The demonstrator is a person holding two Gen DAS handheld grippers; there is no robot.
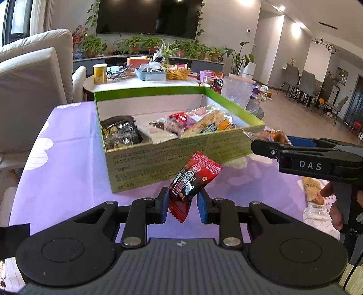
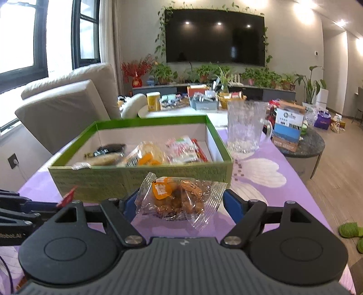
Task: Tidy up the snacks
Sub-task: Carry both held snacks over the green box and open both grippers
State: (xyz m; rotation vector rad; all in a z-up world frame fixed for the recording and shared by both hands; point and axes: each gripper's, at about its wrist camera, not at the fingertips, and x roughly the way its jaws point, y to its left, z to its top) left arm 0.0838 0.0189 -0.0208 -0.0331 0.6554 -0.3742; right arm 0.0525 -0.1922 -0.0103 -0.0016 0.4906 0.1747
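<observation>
Gripping snacks: left tongs (image 1: pixel 182 205) pinch red packet (image 1: pixel 192 181), right tongs (image 2: pixel 179 205) clamp clear nut pack (image 2: pixel 179 199), both just short of green box (image 2: pixel 140 179) front wall.

- A big dark television (image 2: pixel 215 36) hangs on the pale wall, trailing vines framing it.
- Below runs a low console lined with potted plants (image 2: pixel 205 73) (a red arrangement sits at its left end).
- A cream sofa (image 2: pixel 68 102) sits under dark-framed windows (image 2: pixel 34 38), daylight pouring in.
- Ceiling spotlights (image 1: pixel 282 8) glow over grey dining chairs (image 1: pixel 306 85) on the wood floor (image 2: pixel 340 177).
</observation>
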